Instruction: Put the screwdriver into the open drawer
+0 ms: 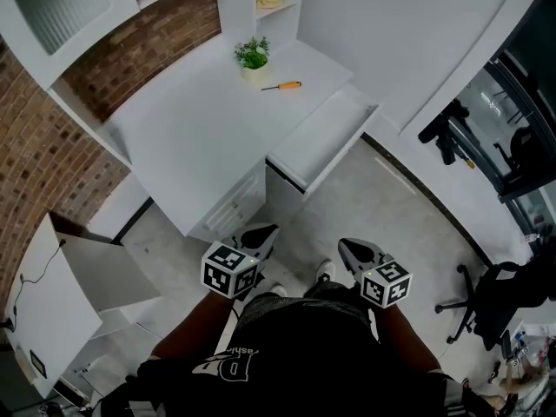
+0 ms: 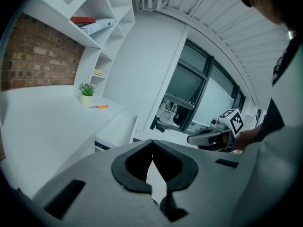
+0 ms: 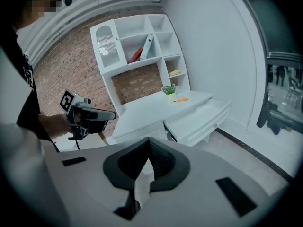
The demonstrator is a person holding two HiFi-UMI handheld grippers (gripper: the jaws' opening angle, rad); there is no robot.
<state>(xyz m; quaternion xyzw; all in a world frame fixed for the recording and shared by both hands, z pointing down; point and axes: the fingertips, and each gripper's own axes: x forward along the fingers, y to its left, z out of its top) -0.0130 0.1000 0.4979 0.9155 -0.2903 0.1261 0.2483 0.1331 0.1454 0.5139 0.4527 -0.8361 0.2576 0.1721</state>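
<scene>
We stand back from the plain white desk top [image 1: 187,129] with both tools held low in front of us. The left gripper [image 1: 263,234] has its dark-padded jaws meeting at the tips with nothing between them. The right gripper [image 1: 349,247] is the same: tips together, nothing caught.

The slim orange-handled screwdriver [image 1: 282,85] lies flat on the far part of the desk top, just beside the small green plant in a pale pot [image 1: 253,56], on the side toward the drawer. The open white drawer [image 1: 320,139] juts from the desk's right end and sits between us and the tool. So far as we can see, only its bare floor shows.

The coming reach turns on one relation. The screwdriver lies ahead of both grippers and well apart from them, beyond the drawer. Its long axis runs across our view, roughly square to the line of our reach, with the orange handle to the right and the dark shaft toward the plant.

In the head view it sits a little closer to the left gripper's line than to the right's, though the difference is slight. The right gripper faces the drawer more squarely. We judge that either could fetch it; the right would meet the handle end first and would have the shorter carry back over the drawer. Whichever goes must first part its jaws, then come in along our reach so that they straddle the handle across its axis. No part of the task is done yet.
</scene>
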